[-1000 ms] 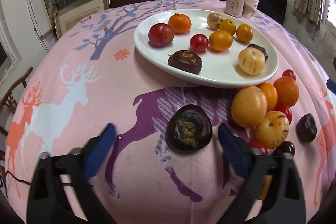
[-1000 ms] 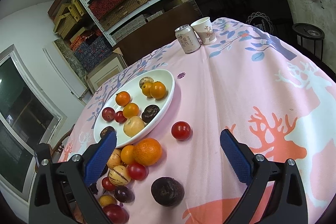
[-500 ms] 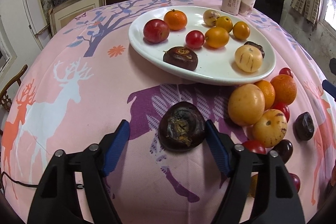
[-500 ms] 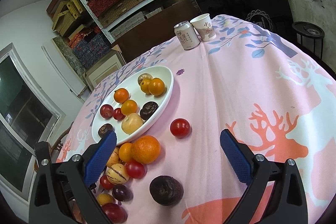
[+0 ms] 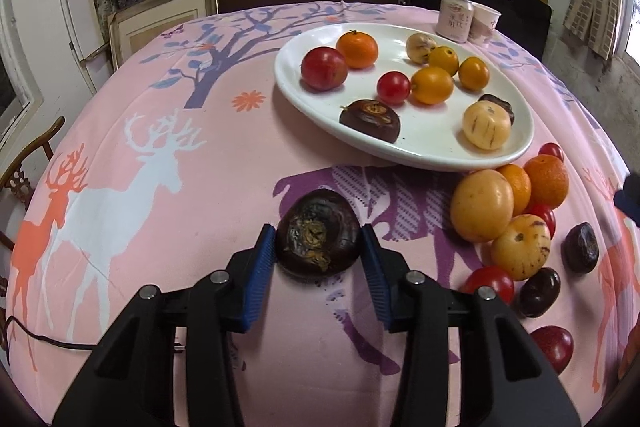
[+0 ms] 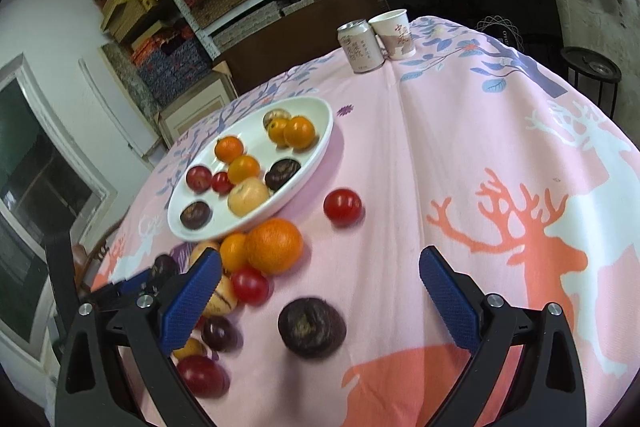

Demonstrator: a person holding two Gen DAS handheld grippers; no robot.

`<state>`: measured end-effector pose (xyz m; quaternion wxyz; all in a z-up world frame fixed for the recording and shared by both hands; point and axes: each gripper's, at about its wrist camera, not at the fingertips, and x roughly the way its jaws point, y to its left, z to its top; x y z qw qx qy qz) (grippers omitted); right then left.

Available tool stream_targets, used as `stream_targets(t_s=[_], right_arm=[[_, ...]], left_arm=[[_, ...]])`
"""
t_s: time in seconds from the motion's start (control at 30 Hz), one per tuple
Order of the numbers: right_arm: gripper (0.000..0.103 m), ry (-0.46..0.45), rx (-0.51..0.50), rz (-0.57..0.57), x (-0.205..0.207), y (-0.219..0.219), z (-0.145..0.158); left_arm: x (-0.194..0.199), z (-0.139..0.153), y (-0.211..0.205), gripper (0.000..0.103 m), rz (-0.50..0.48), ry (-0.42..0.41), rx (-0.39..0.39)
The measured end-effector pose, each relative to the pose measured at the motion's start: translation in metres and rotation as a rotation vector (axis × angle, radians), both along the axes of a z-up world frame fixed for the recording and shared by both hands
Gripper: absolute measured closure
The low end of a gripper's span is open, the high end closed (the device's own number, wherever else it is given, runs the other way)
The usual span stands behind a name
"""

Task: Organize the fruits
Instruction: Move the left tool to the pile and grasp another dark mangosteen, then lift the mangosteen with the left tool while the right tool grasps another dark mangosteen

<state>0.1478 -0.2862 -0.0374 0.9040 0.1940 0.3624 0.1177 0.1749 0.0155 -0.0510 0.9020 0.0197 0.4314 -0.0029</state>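
my left hand-held gripper (image 5: 319, 242) was closing, its blue pads (image 5: 264, 254) right up against both sides of the dark wrinkled fruit (image 5: 318, 235) that sat on the pink tabletop (image 5: 160, 211), in front of the white plate (image 5: 420, 145). the pads looked to be touching its skin. the fruit rested on the cloth, apart from the loose pile of fruit (image 5: 516, 223) to its right. my right hand-held gripper (image 6: 320, 283) stood wide, holding nothing, its pads clear of another dark fruit (image 6: 312, 327) lying on the tabletop between them. the plate already carried several oranges, red fruits and dark ones.
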Motion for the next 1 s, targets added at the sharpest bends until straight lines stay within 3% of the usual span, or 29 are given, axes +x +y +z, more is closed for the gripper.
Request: stream_targets(t_s=[0.3, 0.9, 0.93, 1.0], right_arm=[[0.003, -0.038, -0.206, 0.089, -0.024, 0.034, -0.001], [0.004, 0.034, -0.202, 0.123, -0.026, 0.033, -0.008], [0.004, 0.039, -0.203, 0.125, -0.026, 0.034, -0.008], [0.017, 0.062, -0.217, 0.140, -0.022, 0.038, -0.012]], left_arm=[[0.001, -0.002, 0.002, 0.060, 0.015, 0.009, 0.008], [0.003, -0.007, 0.003, 0.059, 0.017, 0.027, 0.009], [0.003, -0.007, 0.003, 0.059, 0.017, 0.028, 0.010], [0.003, -0.008, 0.002, 0.059, 0.017, 0.028, 0.011]])
